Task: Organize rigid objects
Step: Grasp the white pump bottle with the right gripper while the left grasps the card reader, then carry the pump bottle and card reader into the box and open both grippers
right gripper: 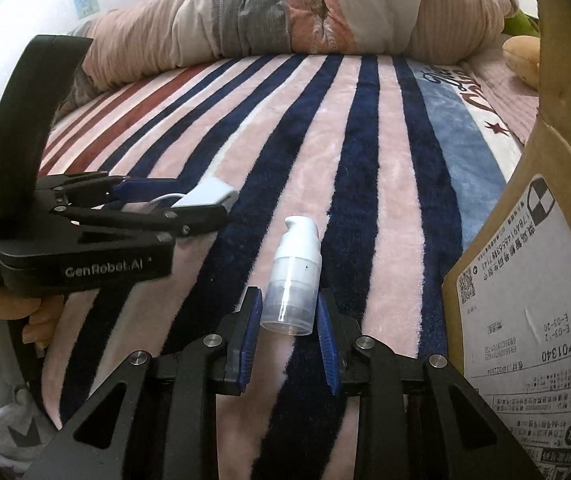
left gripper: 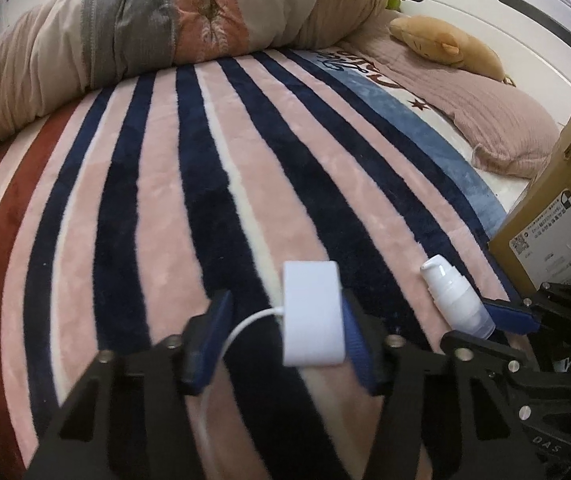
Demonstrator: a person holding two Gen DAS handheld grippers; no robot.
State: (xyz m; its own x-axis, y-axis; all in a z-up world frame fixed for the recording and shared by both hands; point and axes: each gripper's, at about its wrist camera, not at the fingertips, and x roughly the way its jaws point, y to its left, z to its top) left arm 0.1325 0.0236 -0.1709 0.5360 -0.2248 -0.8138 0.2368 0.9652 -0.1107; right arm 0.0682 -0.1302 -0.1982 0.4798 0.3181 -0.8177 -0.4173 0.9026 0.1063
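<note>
Two items | adapter (left gripper: pixel 312 312) cable blurred | box (right gripper: pixel 525 280) cropped

A bed fills the frame, spread with a striped fleece blanket (left gripper: pixel 213 184) in pink, navy and red. A rolled duvet (left gripper: pixel 145 36) lies across the top, white wall (right gripper: pixel 13 8) at upper left.

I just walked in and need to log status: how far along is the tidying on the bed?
Nothing looks put away yet. In hand: the left tool is open around the white adapter with its cable; the right tool brackets the base of the white pump bottle, with gaps still showing. Both items lie on the striped blanket. Left: grasp both and move them, probably to the cardboard box; its inside is hidden.
</note>
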